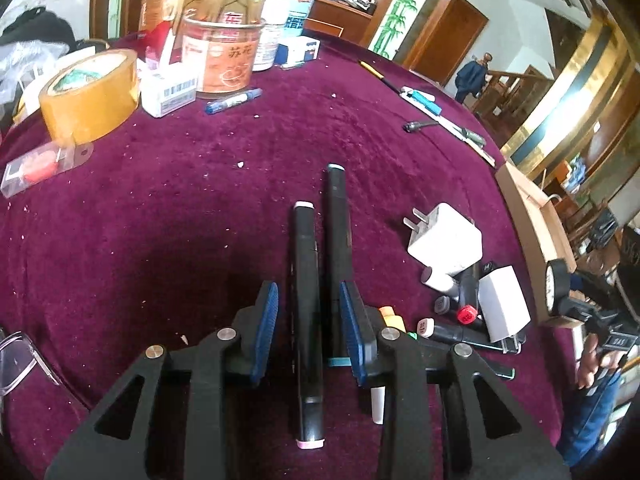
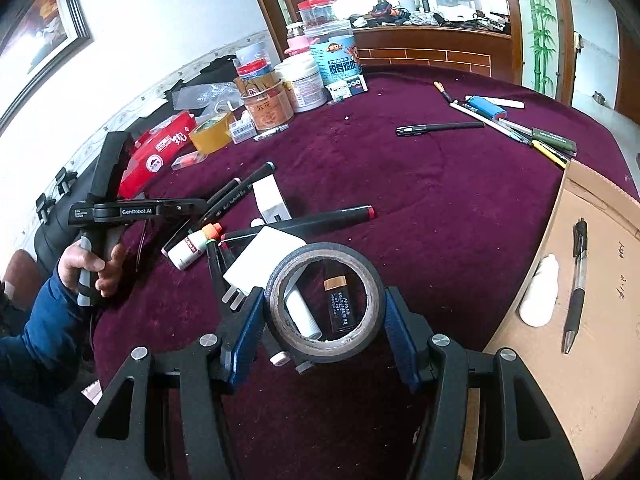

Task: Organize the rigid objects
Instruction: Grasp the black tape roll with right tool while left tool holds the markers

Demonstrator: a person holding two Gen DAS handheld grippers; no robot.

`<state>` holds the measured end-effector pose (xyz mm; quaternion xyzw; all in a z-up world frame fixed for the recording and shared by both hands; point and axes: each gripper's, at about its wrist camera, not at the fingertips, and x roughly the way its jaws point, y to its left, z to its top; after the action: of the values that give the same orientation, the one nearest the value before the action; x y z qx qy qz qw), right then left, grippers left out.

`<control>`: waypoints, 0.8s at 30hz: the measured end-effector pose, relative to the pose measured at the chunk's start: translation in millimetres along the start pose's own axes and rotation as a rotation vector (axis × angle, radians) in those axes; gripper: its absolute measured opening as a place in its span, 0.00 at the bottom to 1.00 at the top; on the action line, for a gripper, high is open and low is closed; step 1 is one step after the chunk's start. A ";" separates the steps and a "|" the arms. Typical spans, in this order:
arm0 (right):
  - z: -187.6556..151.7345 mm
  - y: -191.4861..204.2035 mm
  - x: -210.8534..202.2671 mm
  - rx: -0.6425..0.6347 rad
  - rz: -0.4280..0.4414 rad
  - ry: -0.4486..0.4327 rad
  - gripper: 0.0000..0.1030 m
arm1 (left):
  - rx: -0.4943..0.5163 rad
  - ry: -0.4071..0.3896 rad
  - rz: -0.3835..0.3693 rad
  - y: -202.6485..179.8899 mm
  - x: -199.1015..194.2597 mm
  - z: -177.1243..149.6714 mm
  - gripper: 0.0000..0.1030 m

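Two black markers [image 1: 320, 276] lie side by side between the left gripper [image 1: 309, 328] pads, narrowly parted, apparently pinched, above the surface [image 1: 168, 208]. Keep them parallel when lifting. The right gripper [image 2: 324, 322] clamps a tape roll [image 2: 325, 302]; carry it to the cardboard box [image 2: 592, 280].

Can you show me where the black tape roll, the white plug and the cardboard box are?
Black tape roll [image 2: 280, 276]: right wrist view, left side of the ring.
White plug [image 1: 446, 242]: left wrist view, top face.
Cardboard box [image 2: 600, 320]: right wrist view, bare floor.
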<state>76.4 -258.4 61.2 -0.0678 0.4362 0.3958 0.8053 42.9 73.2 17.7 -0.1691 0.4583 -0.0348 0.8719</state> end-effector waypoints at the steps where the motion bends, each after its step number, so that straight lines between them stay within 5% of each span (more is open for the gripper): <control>1: 0.0 -0.1 0.0 0.002 -0.002 -0.001 0.51 | -0.011 0.004 -0.017 2.3 -0.8 0.2 0.28; 10: 0.9 -6.9 -2.0 0.037 -0.011 -0.006 0.51 | 0.012 0.002 0.024 -2.2 4.8 0.1 0.29; 16: 2.7 -14.8 -6.0 0.077 -0.020 -0.021 0.51 | 0.137 -0.021 0.181 -19.2 12.6 -3.9 0.28; 19: 4.4 -19.0 -8.8 0.094 -0.027 -0.035 0.51 | 0.181 -0.037 0.260 -27.5 15.2 -7.3 0.19; 20: 4.8 -21.3 -10.3 0.106 -0.028 -0.042 0.51 | 0.186 -0.043 0.268 -28.2 15.1 -7.3 0.12; 24: 5.5 -33.0 -17.3 0.159 -0.038 -0.073 0.51 | 0.159 -0.060 0.228 -26.1 9.3 -5.7 0.12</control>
<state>97.6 -288.3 69.9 0.0023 0.4352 0.3467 0.8309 46.0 45.1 16.0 -0.0472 0.4439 0.0334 0.8942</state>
